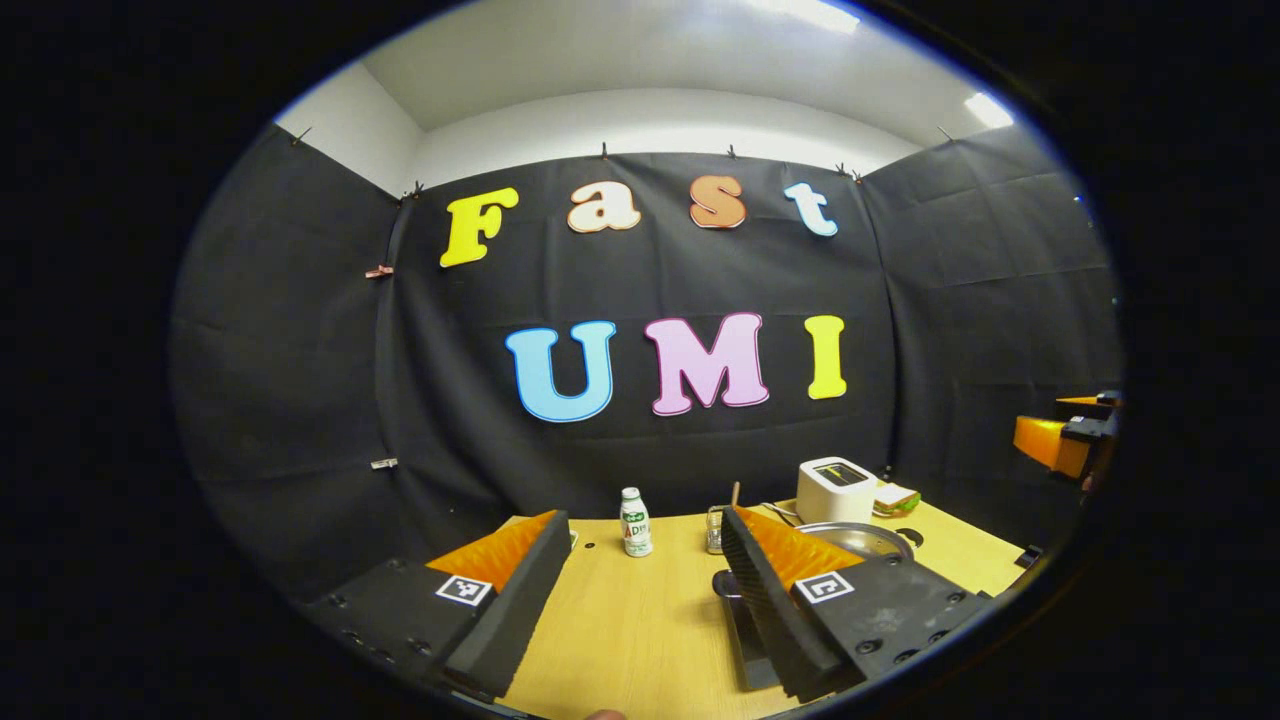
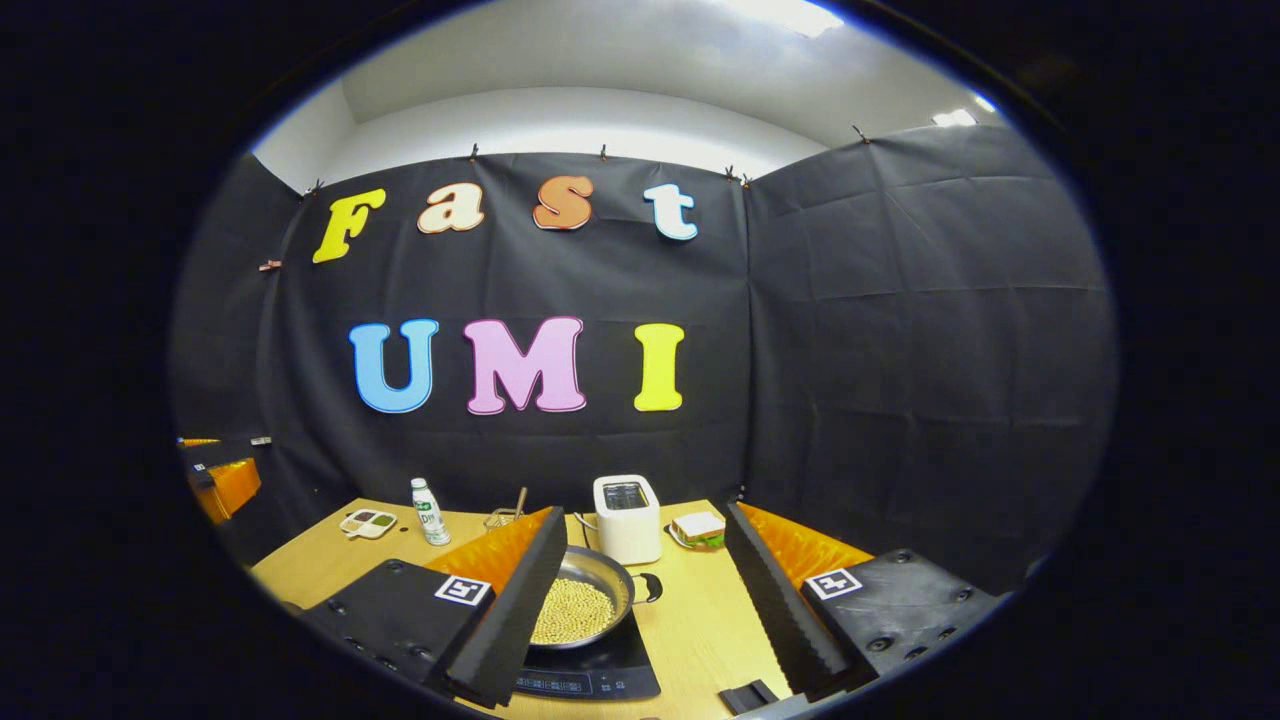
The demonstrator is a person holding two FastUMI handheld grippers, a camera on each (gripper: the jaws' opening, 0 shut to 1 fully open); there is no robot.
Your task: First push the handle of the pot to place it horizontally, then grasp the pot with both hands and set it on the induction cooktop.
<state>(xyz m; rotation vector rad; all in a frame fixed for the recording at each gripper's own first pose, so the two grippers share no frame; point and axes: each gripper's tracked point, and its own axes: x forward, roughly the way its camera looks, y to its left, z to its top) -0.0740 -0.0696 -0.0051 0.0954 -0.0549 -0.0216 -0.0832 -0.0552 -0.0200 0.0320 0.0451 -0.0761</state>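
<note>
The steel pot (image 2: 580,605) holds yellow beans and sits on the black induction cooktop (image 2: 590,678). One small black side handle (image 2: 648,587) points right, toward the toaster. My right gripper (image 2: 645,530) hovers open above the table, its left finger overlapping the pot's left side. In the left gripper view the pot's rim (image 1: 862,538) peeks out behind the right finger, with the cooktop's edge (image 1: 735,612) below it. My left gripper (image 1: 643,530) is open and holds nothing. Each gripper also appears at the other view's edge, the right gripper (image 1: 1065,440) and the left gripper (image 2: 225,480).
On the wooden table (image 2: 690,620) stand a white toaster (image 2: 626,518), a sandwich (image 2: 698,527), a small bottle (image 2: 428,511), a wire holder with a stick (image 2: 505,517) and a white divided dish (image 2: 367,522). A small black piece (image 2: 750,695) lies near the front edge.
</note>
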